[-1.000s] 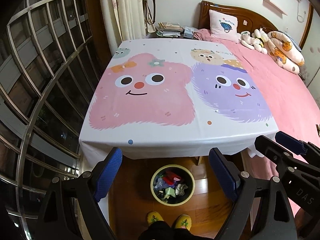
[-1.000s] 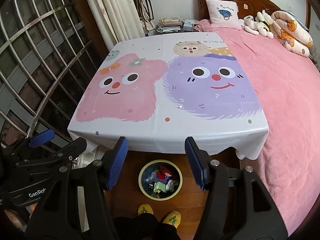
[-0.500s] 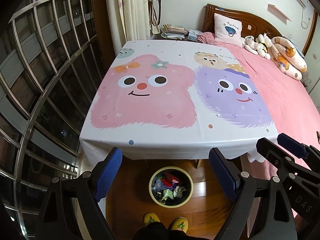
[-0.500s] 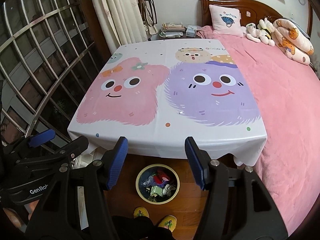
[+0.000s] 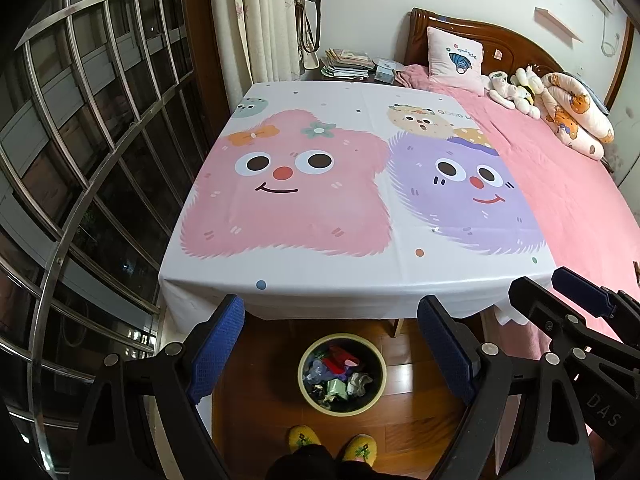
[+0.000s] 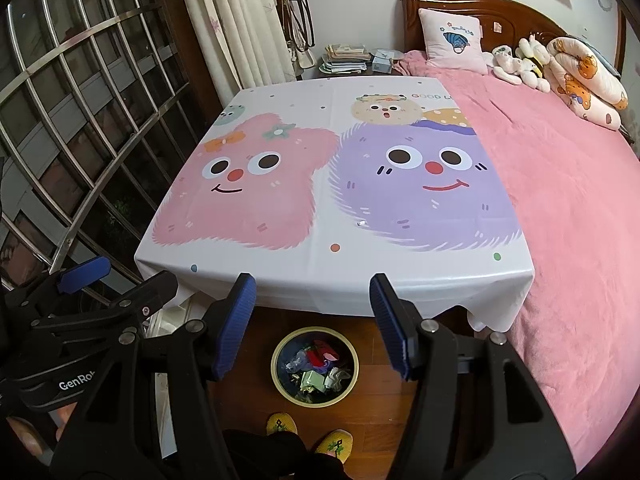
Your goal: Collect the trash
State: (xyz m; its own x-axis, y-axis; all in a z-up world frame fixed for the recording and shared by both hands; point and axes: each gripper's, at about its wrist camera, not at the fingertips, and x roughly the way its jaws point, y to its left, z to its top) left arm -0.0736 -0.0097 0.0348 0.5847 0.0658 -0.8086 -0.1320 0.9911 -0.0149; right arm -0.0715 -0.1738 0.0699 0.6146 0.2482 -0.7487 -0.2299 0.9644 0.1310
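A round yellow-rimmed waste bin (image 5: 380,360) (image 6: 354,364) stands on the wooden floor in front of the table, filled with crumpled trash (image 5: 338,374) (image 6: 318,368). My left gripper (image 5: 330,344) is open and empty, held above the bin. My right gripper (image 6: 314,322) is open and empty too, also above the bin. Each gripper shows at the edge of the other's view: the right one (image 5: 580,300), the left one (image 6: 84,276). A tiny white scrap (image 5: 435,230) (image 6: 361,223) lies on the tablecloth's purple patch.
A table with a cartoon tablecloth (image 5: 280,272) (image 6: 280,268) is ahead. A pink bed (image 5: 568,184) (image 6: 560,200) with a pillow and plush toys lies to the right. A barred window (image 5: 80,140) runs along the left. My yellow slippers (image 5: 332,442) stand by the bin.
Both grippers have risen and drawn back a little, so table and bin sit slightly lower in view. Both stay open and empty.
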